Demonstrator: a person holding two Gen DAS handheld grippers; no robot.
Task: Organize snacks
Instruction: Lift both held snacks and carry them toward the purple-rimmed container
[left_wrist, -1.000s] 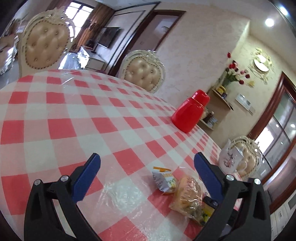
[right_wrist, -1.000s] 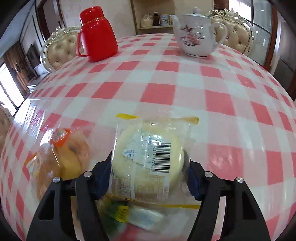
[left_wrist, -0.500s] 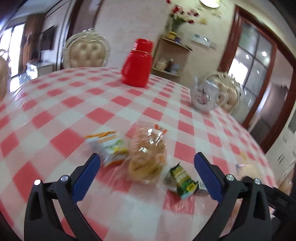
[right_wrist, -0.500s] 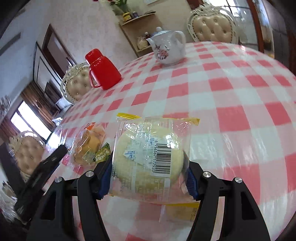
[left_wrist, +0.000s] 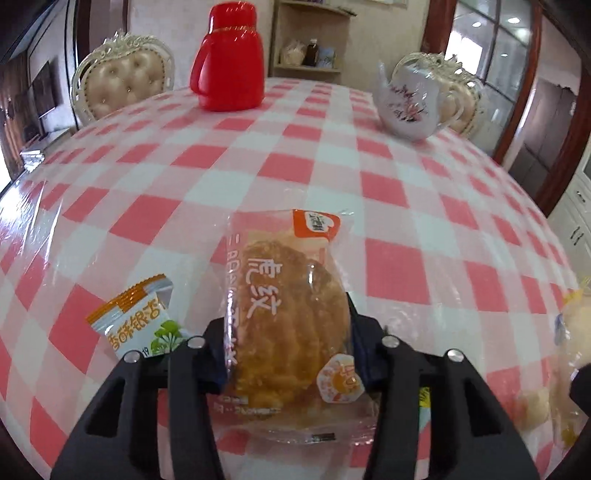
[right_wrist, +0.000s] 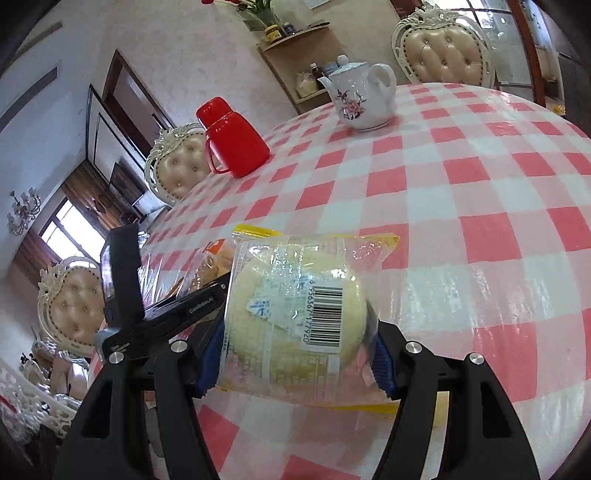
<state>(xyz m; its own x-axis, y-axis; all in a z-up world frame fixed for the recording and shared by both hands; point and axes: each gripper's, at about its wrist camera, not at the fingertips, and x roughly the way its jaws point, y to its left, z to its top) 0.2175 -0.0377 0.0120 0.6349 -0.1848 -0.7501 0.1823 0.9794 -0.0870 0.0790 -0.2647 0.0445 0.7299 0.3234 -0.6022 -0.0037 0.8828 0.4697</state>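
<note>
My left gripper (left_wrist: 286, 332) is shut on a clear packet with a golden-brown tiger-pattern pastry (left_wrist: 288, 325), which rests low over the checked table. A small white and orange snack packet (left_wrist: 142, 321) lies just left of it. My right gripper (right_wrist: 295, 332) is shut on a clear, yellow-edged packet with a pale round cake (right_wrist: 295, 317) and a barcode label, held above the table. In the right wrist view the left gripper's body (right_wrist: 155, 295) and its pastry packet (right_wrist: 207, 266) show at the left. The pale cake packet (left_wrist: 569, 354) shows at the left wrist view's right edge.
A red jug with a lid (left_wrist: 229, 59) and a white flowered teapot (left_wrist: 410, 99) stand at the far side of the round table with its red-and-white cloth (left_wrist: 332, 158). Cream padded chairs (left_wrist: 122, 85) ring the table. A wooden shelf (left_wrist: 310, 48) stands behind.
My left gripper swung right toward the snacks and closed on the pastry packet, having been open. My right gripper kept its hold on the cake packet and lifted and turned it.
</note>
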